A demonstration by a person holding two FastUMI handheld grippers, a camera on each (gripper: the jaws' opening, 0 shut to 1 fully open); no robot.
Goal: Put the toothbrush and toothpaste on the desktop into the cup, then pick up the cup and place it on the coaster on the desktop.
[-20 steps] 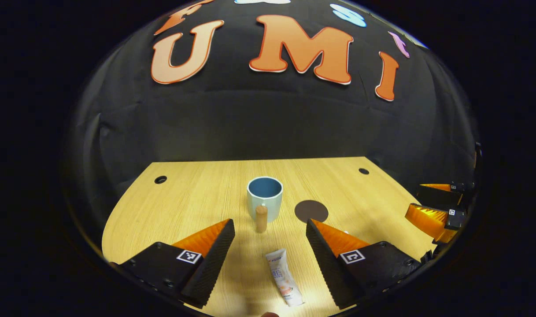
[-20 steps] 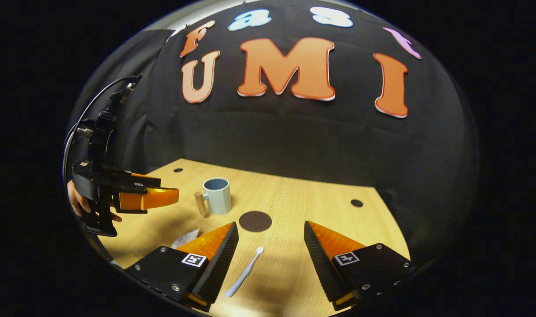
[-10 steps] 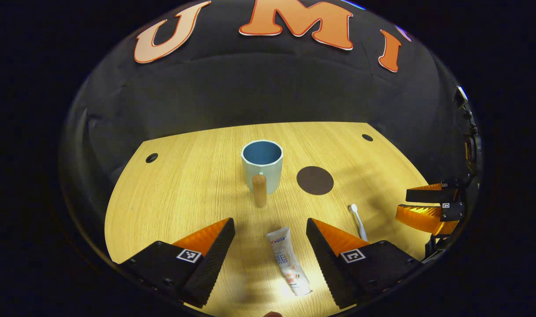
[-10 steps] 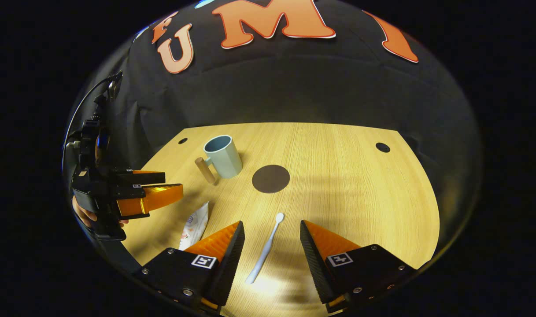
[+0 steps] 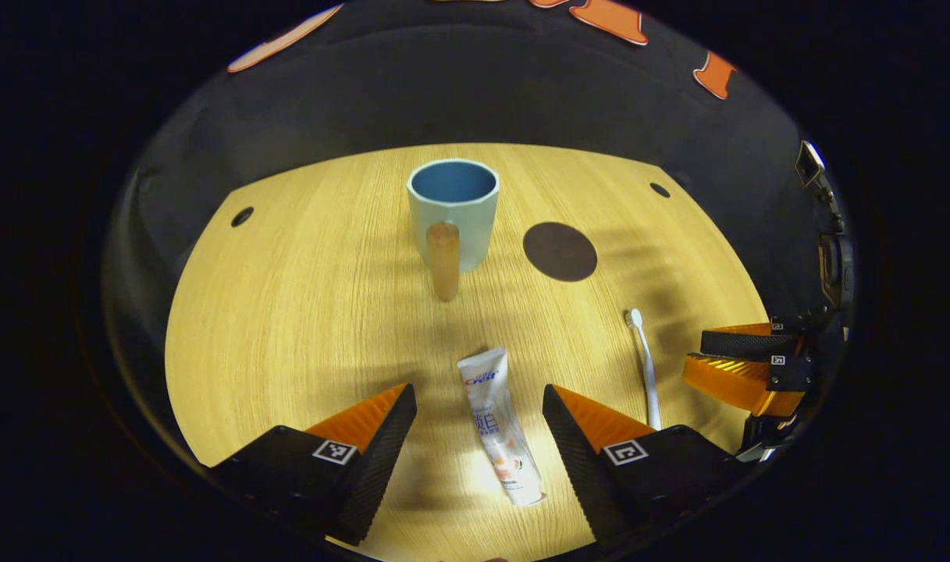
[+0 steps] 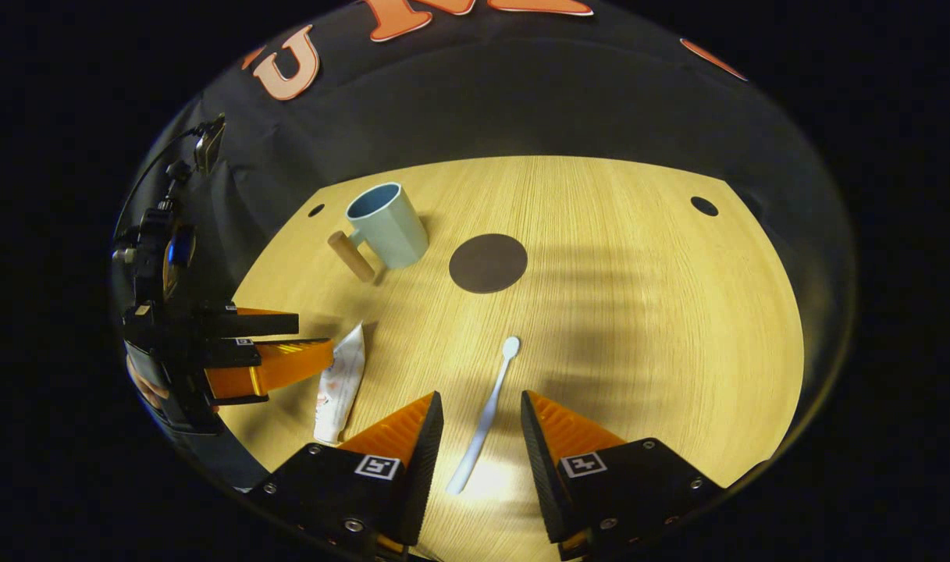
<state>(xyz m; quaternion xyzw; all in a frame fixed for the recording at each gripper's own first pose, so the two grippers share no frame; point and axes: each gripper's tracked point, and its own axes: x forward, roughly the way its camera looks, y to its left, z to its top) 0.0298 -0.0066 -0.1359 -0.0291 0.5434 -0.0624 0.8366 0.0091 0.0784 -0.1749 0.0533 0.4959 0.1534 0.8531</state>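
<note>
Both fingers (image 6: 549,425) flank toothbrush (image 6: 484,421).

The left hand-held gripper (image 5: 479,400) points forward and downward with its two black-and-orange fingers spread wide apart, closed on nothing. The right hand-held gripper (image 6: 481,406) is tilted down the same way, its fingers also parted but standing a little closer together, with nothing pressed between them. In the right gripper view the left hand-held gripper shows from the side at the left edge, orange fingers level and pointing inward, with part of the hand (image 6: 143,384) that holds it visible behind its black body.
</note>
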